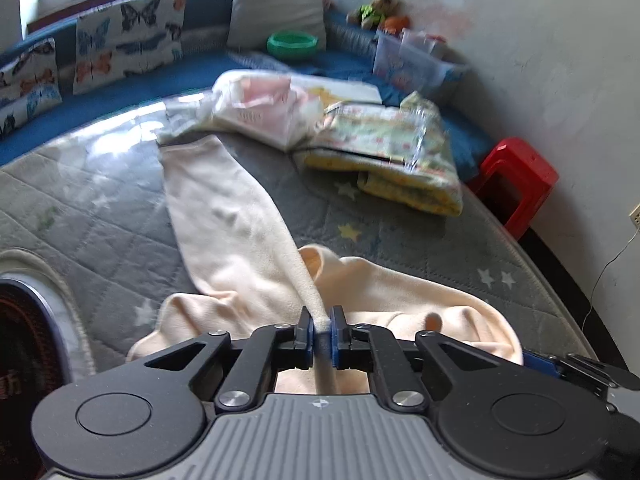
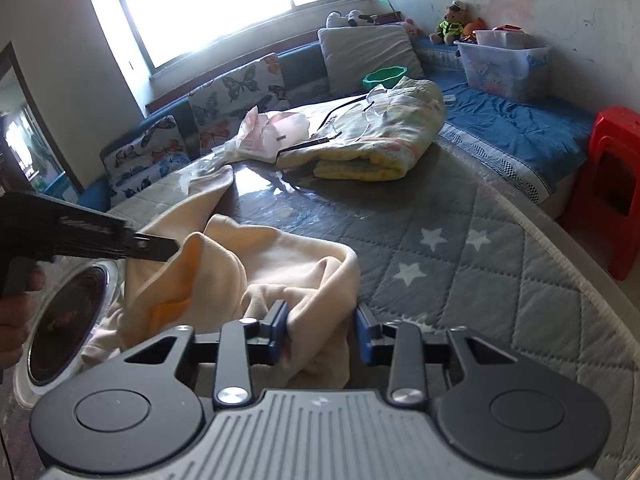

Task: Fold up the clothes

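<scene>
A cream fleece garment (image 1: 232, 236) lies on the grey quilted mat (image 1: 100, 208), one long part stretched away from me and the rest bunched near the front. My left gripper (image 1: 322, 330) is shut on a raised fold of it. It also shows in the right wrist view (image 2: 160, 248) at the left, biting the cloth. My right gripper (image 2: 322, 330) is open, with a bunched fold of the cream garment (image 2: 280, 272) between its blue pads; the left pad touches the cloth.
A folded yellow patterned blanket (image 1: 396, 152) and a plastic bag of pink things (image 1: 260, 100) lie at the mat's far side. A red stool (image 2: 612, 184) stands at the right. A round dark object with a white rim (image 2: 68, 320) lies at the left. Butterfly cushions (image 1: 128, 36), a green bowl (image 1: 292, 44) and a clear storage box (image 2: 504, 64) sit behind.
</scene>
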